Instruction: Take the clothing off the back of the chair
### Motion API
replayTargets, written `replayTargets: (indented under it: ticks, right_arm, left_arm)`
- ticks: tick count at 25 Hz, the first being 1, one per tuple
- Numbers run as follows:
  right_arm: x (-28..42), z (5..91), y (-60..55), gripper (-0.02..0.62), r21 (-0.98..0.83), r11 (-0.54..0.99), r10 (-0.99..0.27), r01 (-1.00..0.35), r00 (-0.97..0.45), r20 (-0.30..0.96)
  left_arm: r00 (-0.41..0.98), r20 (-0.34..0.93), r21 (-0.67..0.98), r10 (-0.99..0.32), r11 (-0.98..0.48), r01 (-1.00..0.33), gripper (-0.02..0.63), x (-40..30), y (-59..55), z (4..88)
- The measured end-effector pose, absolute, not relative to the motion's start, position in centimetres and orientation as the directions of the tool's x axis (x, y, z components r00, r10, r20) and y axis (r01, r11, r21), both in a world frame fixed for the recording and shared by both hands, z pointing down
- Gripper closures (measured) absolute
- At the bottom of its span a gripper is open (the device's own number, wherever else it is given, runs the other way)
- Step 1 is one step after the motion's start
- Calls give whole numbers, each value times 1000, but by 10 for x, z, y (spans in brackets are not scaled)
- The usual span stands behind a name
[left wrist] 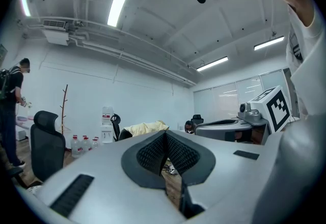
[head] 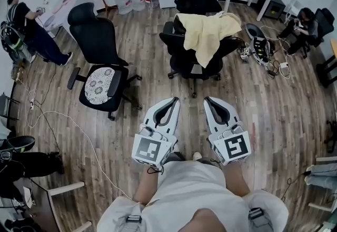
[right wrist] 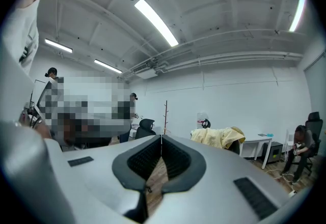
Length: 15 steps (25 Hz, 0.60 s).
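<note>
Yellow clothing (head: 208, 33), one, on one chair (head: 179, 58); left tool (head: 175, 100), right tool (head: 207, 100), both closed.

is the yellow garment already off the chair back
No, the pale yellow cloth garment is draped over the back of the black office chair.

Yellow clothing (head: 208, 33) hangs over the back of a black chair (head: 176, 49) on wooden floor (head: 147, 41).
</note>
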State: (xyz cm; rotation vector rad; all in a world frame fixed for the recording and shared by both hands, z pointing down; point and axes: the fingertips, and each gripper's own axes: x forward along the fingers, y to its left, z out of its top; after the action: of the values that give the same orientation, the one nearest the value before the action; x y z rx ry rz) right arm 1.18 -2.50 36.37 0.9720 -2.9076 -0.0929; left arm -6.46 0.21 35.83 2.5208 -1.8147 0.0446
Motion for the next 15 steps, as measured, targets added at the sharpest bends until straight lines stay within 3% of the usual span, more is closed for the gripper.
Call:
replayTargets:
  ticks: [15]
  right_arm:
    - [-28,368,-42,574,80,719,-695,-691,-715,76]
  left_arm:
    - [403,29,25,-915,-402,-915,588,-118,-28,356]
